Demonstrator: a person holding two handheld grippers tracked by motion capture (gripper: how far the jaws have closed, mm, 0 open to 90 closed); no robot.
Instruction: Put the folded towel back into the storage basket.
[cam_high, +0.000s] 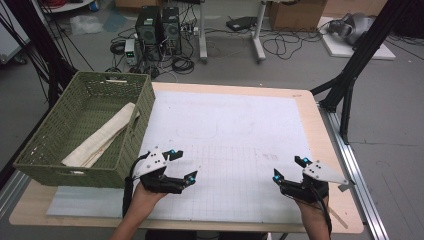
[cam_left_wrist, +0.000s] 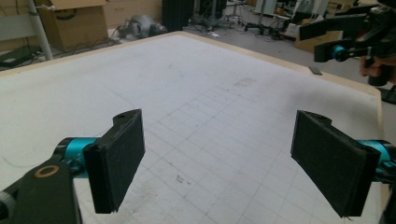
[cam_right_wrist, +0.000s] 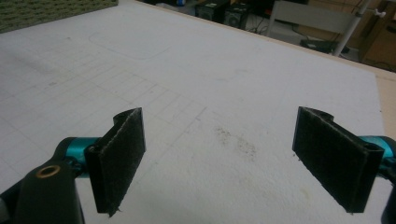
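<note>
Grey concrete floor (cam_high: 390, 115) ran behind the counter (cam_high: 320, 125), cluttered with two dark computer towers (cam_high: 159, 25), loose cables (cam_high: 280, 45) and cardboard boxes (cam_high: 297, 14); black frame struts (cam_high: 357, 55) stood at the right. A white gridded mat (cam_high: 230, 135) covered most of the pale wooden counter.

At the far left, a green woven basket (cam_high: 55, 145) sat on the counter's left edge, overlapping the mat's corner. Inside it lay a long folded piece of cream cloth (cam_high: 102, 136), its long axis running from the near left corner of the basket up toward the far right wall, where its upper end leaned against the rim.

Just right of the basket's near corner, the left claw (cam_high: 183, 165) was held in a hand (cam_high: 142, 197) just above the mat, pointing toward the right and slightly away. Its jaws stood wide apart with nothing between them; in the left gripper view only bare gridded mat showed between the pads (cam_left_wrist: 119, 163).

Open mat separated the two tools, with a faint drawn rounded outline (cam_high: 195, 127) farther back and some smudges (cam_right_wrist: 233, 140) on the surface.

At the right, the right claw (cam_high: 290, 168) was held in the other hand (cam_high: 312, 212) near the mat's right edge, pointing left and away. Its jaws were likewise spread wide and empty, with stained mat between the pads (cam_right_wrist: 119, 161).
</note>
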